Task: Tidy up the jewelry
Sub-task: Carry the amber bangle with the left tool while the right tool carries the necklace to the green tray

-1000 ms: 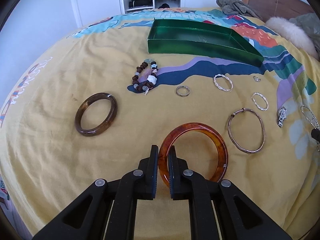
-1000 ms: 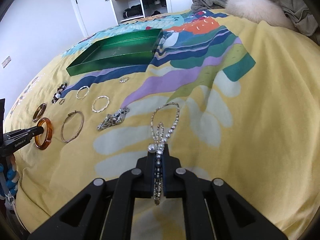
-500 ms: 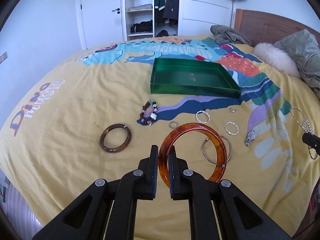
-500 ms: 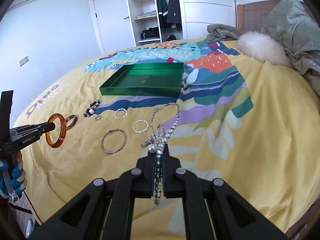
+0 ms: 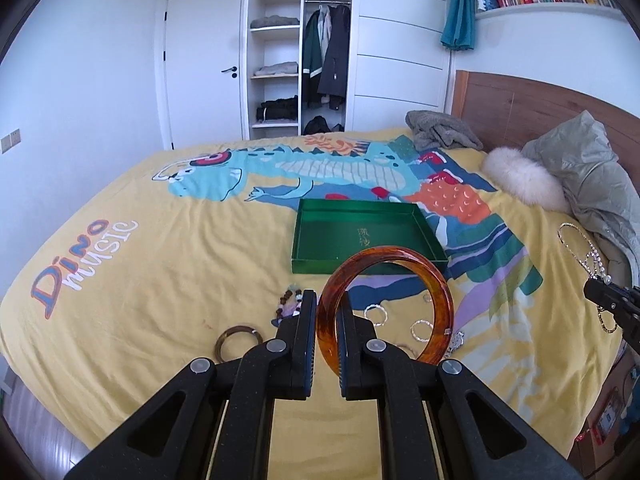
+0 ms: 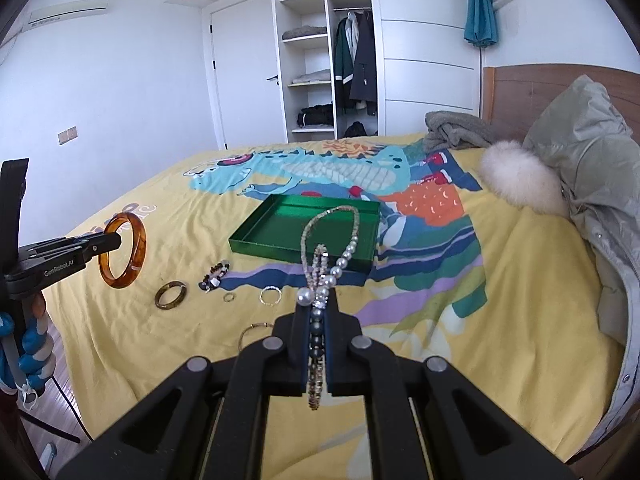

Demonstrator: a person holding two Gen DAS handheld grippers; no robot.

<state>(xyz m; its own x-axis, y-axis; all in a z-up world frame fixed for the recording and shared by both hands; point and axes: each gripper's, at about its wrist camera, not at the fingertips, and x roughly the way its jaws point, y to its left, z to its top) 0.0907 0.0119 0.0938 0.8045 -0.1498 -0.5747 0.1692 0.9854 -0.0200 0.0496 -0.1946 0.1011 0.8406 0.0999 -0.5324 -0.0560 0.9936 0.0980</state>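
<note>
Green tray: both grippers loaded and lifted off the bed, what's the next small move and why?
Probably carry both forward over the green tray. The left gripper is shut on the amber bangle and the right gripper is shut on the pearl necklace, both clear of the yellow bedspread. The tray looks empty and lies ahead of both, so neither should release yet.

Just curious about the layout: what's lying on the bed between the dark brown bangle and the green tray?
In the right wrist view, a beaded bracelet lies on the yellow bedspread between the dark brown bangle and the green tray.
</note>
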